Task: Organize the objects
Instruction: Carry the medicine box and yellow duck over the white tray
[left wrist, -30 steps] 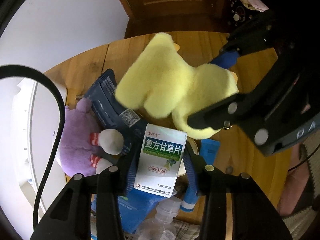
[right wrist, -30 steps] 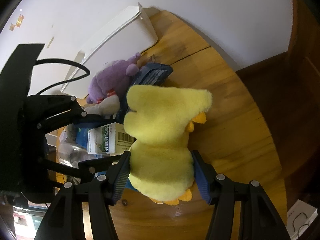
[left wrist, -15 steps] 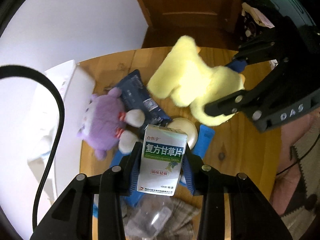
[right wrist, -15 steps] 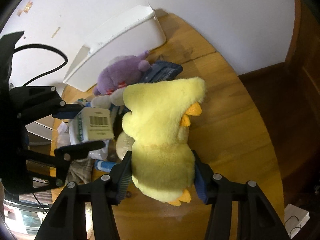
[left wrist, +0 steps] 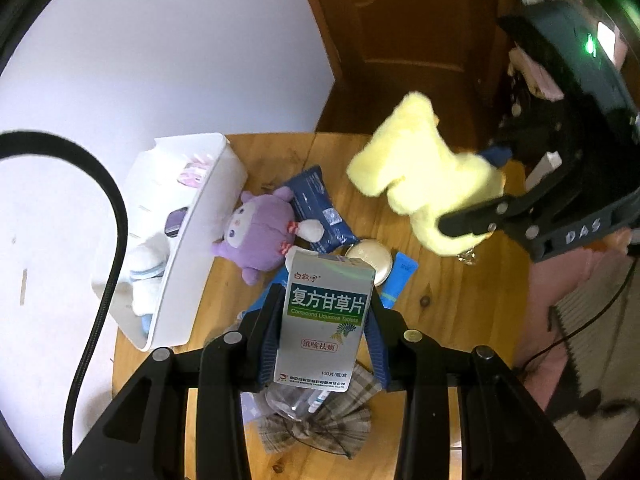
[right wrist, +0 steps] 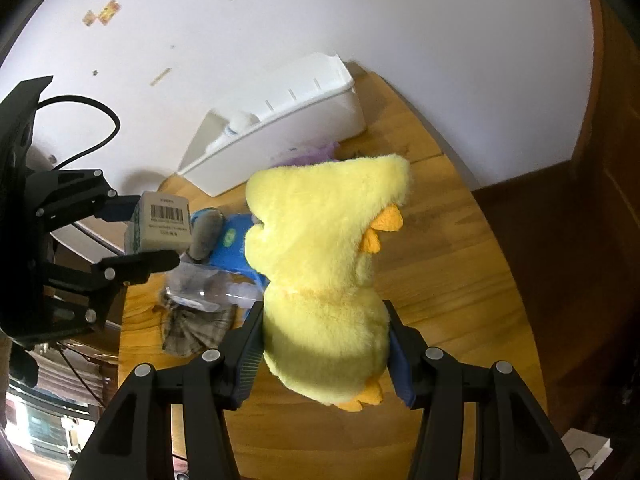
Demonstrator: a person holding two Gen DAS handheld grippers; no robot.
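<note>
Halfway-ish, I'd say. My left gripper (left wrist: 325, 332) is clamped on the medicine box (left wrist: 323, 320), my right gripper (right wrist: 326, 356) is squeezing the yellow plush duck (right wrist: 324, 280), both up off the worktop (right wrist: 452, 280). The white bin (left wrist: 200, 236) on the left already has a white plush in it. The purple plush (left wrist: 260, 236), blue packet (left wrist: 320, 212), round tin, tube and bottle are lying on the wood, not yet sorted.

- In the right wrist view the yellow plush (right wrist: 324, 280) covers most of the purple plush (right wrist: 316, 154), leaving a sliver by the white bin (right wrist: 304, 120)
- In the left wrist view the medicine box (left wrist: 324, 320) hides part of the clear bottle (left wrist: 292, 400); the bottle's label is unreadable
- The barcode print on the box's end is too small to read
</note>
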